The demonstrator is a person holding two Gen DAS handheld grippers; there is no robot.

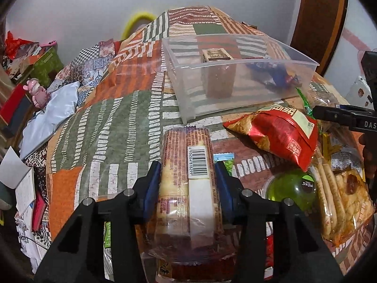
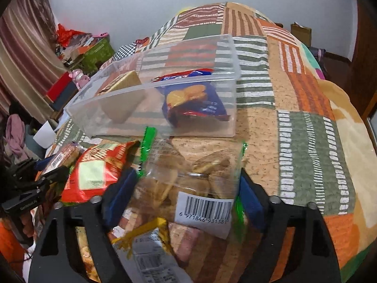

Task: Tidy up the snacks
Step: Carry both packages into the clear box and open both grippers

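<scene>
**Two grippers loaded, one bin part-filled**

Patchwork bedspread: carries everything listed.

Clear plastic bin: on the bedspread beyond the snack pile; holds a brown biscuit pack standing upright and a blue snack bag lying at the other end.

Red chip bag: on the pile, between the two grippers.

Biscuit roll: barcode up, clamped between the blue pads of the left gripper.

Clear green-edged cookie bag: gripped by the right gripper, just before the bin.

Green round item: beside breadstick packs.
</scene>
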